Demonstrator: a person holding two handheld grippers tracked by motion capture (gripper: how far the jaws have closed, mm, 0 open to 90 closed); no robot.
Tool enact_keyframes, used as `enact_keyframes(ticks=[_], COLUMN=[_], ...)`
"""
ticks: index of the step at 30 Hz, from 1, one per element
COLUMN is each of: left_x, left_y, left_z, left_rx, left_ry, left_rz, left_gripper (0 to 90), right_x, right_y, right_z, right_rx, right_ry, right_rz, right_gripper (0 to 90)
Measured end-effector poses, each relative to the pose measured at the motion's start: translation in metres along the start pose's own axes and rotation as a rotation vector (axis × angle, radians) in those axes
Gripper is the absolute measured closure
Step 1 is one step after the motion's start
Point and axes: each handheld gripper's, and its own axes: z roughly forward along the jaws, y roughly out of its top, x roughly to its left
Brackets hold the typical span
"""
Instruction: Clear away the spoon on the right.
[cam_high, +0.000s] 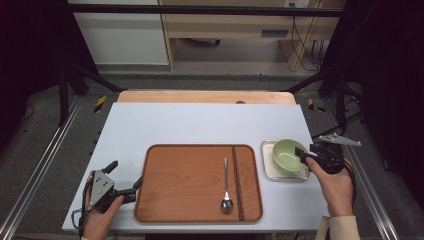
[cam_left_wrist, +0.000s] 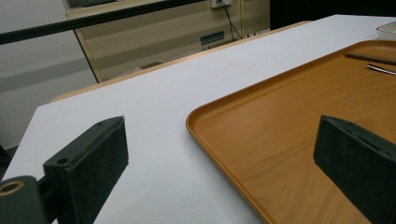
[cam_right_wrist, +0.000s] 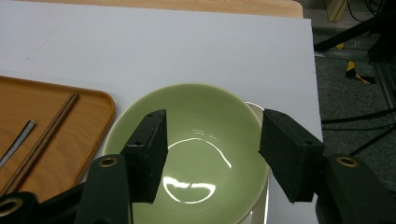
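1. Right gripper (cam_right_wrist: 212, 158): jaws parted, poised over the bowl (cam_right_wrist: 196, 154) — one jaw above the inside, the other out past the rim on the far side from the tray. Gripping nothing; contact with the rim cannot be told.
2. In the high view, right gripper (cam_high: 306, 154) at the bowl's right edge, held in the right hand (cam_high: 334, 182).
3. Bowl (cam_high: 287, 155): pale green, empty, glossy inside, upright on a small plate (cam_high: 267, 172) at the right of the worktop (cam_high: 200, 125), just beside the tray.
4. Left gripper (cam_left_wrist: 219, 158): jaws wide apart, holding nothing — one jaw over bare worktop (cam_left_wrist: 154, 121), the other over the tray's near left corner.
5. In the high view, left gripper (cam_high: 125, 177) at the worktop's front left, held in the left hand (cam_high: 102, 212), one jaw tip at the tray's left edge.
6. Tray (cam_high: 185, 185): wooden, rounded corners, lying flat mid-worktop; seen also from the left gripper view (cam_left_wrist: 289, 135) and the right gripper view (cam_right_wrist: 70, 140).
7. Spoon (cam_high: 226, 192): metal, on the tray's right part, head toward the front.
8. Chopsticks (cam_high: 237, 182): dark, just right of the spoon, parallel to it, running front to back on the tray.
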Motion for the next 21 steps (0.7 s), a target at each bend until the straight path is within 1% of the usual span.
enact_keyframes(ticks=[3, 4, 7, 10, 11, 12, 15, 17, 21], left_x=[0.000, 0.000, 0.000, 0.000, 0.001, 0.001, 0.001, 0.002, 0.001], left_y=[0.000, 0.000, 0.000, 0.000, 0.000, 0.000, 0.000, 0.000, 0.002], left_z=[0.000, 0.000, -0.001, 0.000, -0.001, -0.001, -0.001, -0.002, -0.002], left_rx=[0.002, 0.001, -0.001, -0.001, -0.002, -0.004, -0.016, -0.024, -0.048], left_ry=[-0.001, -0.001, -0.002, -0.001, 0.000, 0.000, -0.003, -0.005, -0.017], left_rz=[0.001, 0.001, 0.000, -0.003, -0.004, -0.006, -0.014, -0.014, -0.016], left_gripper=[2.8, 2.8, 2.8, 2.8, 2.8, 2.8, 2.8, 2.8, 2.7], right_x=[-0.004, -0.005, -0.011, -0.017, -0.020, -0.022, -0.027, -0.031, -0.033], right_y=[-0.002, -0.003, -0.005, -0.009, -0.010, -0.011, -0.015, -0.018, -0.022], right_z=[0.002, 0.002, 0.004, 0.009, 0.010, 0.012, 0.017, 0.020, 0.026], right_rx=[0.006, 0.008, 0.020, 0.037, 0.044, 0.050, 0.068, 0.088, 0.114], right_ry=[-0.010, -0.011, -0.015, -0.024, -0.024, -0.024, -0.037, -0.029, -0.020], right_rz=[0.017, 0.015, 0.040, 0.082, 0.086, 0.107, 0.143, 0.170, 0.185], right_gripper=[44.2, 44.6, 44.3, 42.8, 42.2, 41.6, 40.5, 40.5, 40.7])
